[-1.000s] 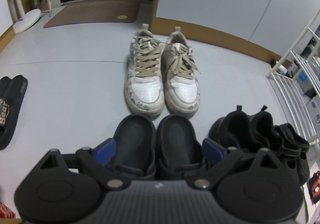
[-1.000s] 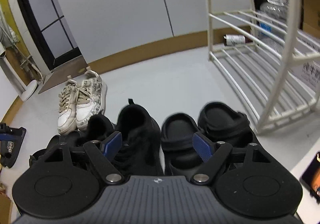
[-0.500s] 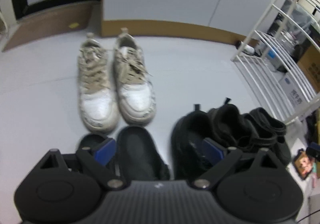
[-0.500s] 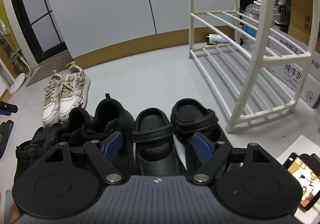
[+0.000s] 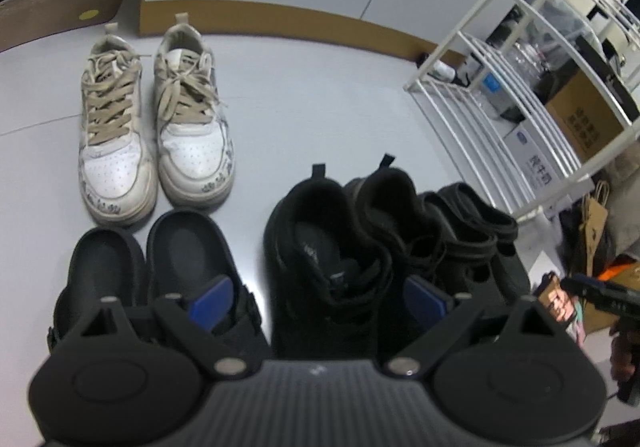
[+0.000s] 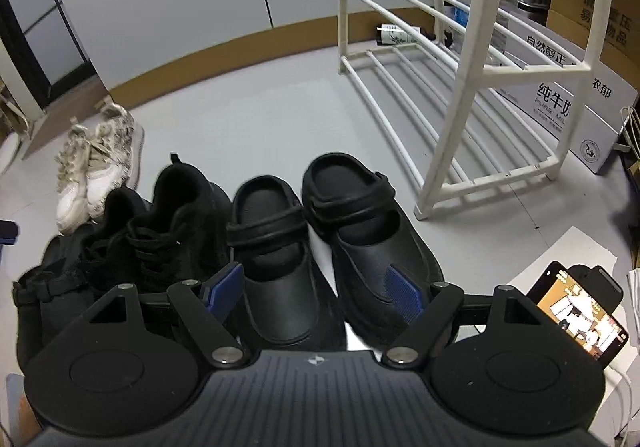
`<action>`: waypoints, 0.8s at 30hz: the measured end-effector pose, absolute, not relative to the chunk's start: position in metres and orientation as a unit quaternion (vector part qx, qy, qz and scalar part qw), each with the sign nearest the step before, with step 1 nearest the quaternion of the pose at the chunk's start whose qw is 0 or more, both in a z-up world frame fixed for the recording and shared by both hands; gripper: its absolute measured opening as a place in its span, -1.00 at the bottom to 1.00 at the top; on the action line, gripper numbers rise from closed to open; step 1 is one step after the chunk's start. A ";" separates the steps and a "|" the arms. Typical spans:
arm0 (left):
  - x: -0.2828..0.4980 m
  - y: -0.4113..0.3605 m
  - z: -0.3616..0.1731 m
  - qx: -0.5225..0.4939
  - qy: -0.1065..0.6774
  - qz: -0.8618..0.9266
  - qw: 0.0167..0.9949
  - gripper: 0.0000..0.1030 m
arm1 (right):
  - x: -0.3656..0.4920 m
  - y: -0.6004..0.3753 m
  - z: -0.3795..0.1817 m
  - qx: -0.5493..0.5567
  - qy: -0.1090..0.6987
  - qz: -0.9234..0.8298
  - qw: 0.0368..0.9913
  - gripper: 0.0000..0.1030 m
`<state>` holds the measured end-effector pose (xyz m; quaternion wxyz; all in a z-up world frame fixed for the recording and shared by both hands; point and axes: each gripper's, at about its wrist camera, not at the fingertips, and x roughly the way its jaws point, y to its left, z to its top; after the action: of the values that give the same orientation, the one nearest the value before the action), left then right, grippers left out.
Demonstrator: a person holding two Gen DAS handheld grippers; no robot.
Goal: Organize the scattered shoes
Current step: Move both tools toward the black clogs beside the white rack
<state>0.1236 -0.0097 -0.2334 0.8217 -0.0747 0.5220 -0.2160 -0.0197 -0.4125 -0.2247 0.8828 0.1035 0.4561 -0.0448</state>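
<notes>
Swinging from the black clogs (image 5: pixel 172 267) toward the black sneakers (image 5: pixel 332 251), left gripper (image 5: pixel 318 297).

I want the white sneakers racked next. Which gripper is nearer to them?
Left. The left gripper faces the white sneakers just past the black slippers; the right gripper sees them far off to its left.

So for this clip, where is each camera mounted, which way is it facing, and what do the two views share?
Left wrist: on the left tongs, angled down at the floor; white sneakers, black slides, black sneakers; both blue pads show, set wide.
Right wrist: on the right tongs, angled down over black clogs, rack beyond; pads clear of the clogs, jaws closing slightly.
Shared: white sneakers, black sneakers, clogs, rack. No hand clearly shows.
</notes>
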 end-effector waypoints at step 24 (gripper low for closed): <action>0.100 0.043 -0.263 -0.046 0.595 -0.147 0.788 0.84 | -0.009 -0.403 -0.240 0.062 0.518 -0.015 0.853 0.54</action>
<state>0.1001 0.0432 -0.2627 0.7884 -0.0456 0.5955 -0.1474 -0.0094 -0.4028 -0.2399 0.8533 0.0617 0.5175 -0.0153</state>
